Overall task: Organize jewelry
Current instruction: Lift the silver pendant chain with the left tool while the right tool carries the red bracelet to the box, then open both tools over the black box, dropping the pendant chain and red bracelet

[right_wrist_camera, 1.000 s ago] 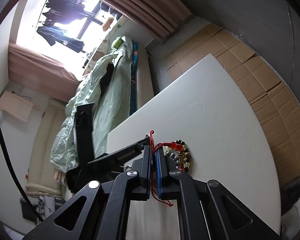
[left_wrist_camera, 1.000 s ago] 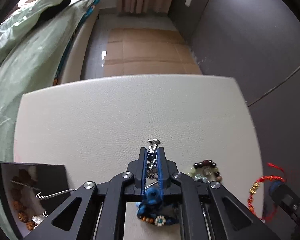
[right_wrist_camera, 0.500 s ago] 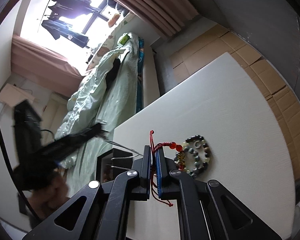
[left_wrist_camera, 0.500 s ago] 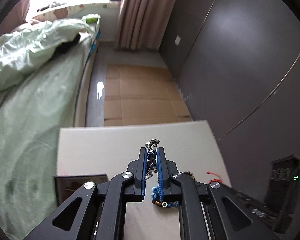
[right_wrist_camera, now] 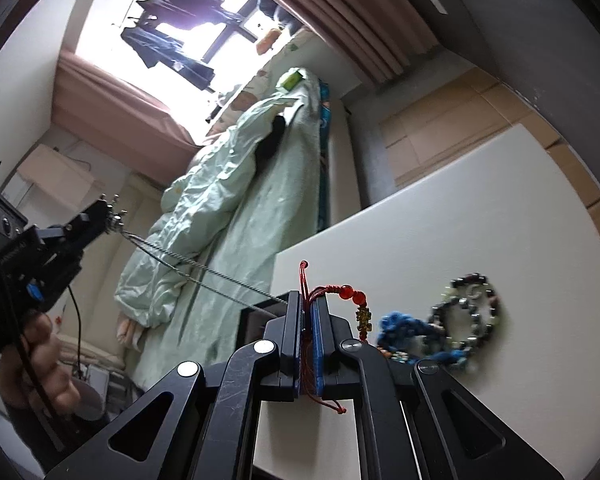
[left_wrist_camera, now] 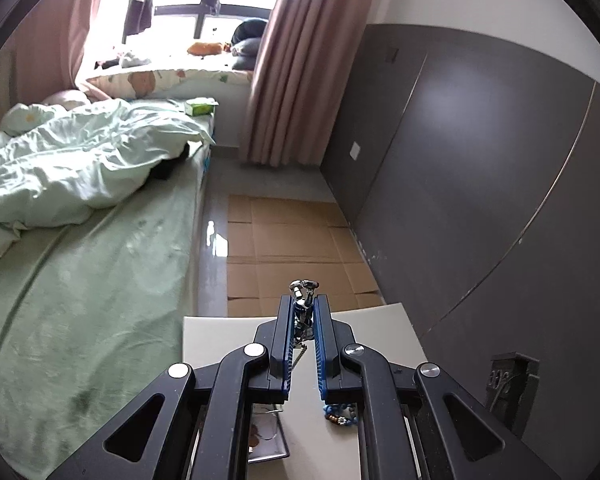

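Above, left gripper [left_wrist_camera: 303, 304] closed on silver chain [right_wrist_camera: 204, 270] trailing down to dark box [right_wrist_camera: 256, 320] at table [right_wrist_camera: 440, 216] edge; right gripper [right_wrist_camera: 307, 308] clamped on red cord bracelet [right_wrist_camera: 350, 294] beside blue beads [right_wrist_camera: 404, 326] and dark bead bracelet [right_wrist_camera: 470, 312].
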The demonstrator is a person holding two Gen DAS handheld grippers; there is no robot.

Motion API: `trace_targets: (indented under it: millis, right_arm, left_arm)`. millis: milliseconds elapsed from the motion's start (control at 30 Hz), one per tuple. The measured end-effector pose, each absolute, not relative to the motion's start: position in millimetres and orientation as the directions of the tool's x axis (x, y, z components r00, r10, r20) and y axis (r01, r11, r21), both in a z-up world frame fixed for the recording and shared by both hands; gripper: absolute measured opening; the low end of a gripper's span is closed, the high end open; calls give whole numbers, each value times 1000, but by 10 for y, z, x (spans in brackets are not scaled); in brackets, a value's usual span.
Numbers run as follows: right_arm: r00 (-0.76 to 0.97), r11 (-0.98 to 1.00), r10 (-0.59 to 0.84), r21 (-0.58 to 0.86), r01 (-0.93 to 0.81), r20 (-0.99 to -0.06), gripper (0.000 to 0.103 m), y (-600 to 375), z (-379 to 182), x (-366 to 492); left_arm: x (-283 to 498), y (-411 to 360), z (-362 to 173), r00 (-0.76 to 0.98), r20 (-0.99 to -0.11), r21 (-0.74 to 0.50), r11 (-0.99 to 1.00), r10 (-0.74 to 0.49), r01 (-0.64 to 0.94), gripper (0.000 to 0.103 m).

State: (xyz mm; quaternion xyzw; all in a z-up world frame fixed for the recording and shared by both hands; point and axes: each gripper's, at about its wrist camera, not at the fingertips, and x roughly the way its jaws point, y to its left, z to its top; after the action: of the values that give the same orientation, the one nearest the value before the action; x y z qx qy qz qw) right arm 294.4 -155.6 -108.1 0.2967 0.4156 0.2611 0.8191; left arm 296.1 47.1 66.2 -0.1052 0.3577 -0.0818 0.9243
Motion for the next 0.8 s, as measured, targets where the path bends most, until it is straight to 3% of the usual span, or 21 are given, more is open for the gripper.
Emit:
trace_targets:
  millis: [433,567,600,700,800]
  right_arm:
    - [496,651,727,708,-275,-475,6,-1103,-1007,2886]
    - [476,641,739,714,-279,-477,6,-990,-1056,2923]
    - [470,637,743,717,-282,-476,6,-961,-1064,2937]
    - [463,636,747,716,-288,-478,6,-928,-1072,2931]
    - [452,630,756,715,-303,-474,6,-889,-1072,2921]
  left_arm:
    - [2888,754,408,702,-673,-280,959,-232,48,10]
    - [2920,830,161,666,-683,-362,931,-298,45,12]
    - [2924,865,69,660,-685,-384,923,-307,30,16]
    - [2915,949,-206,645,-692,-440,898,-326,-19,63]
    - [2837,1032,-451,674,-668,-467,883,-315,-50,66]
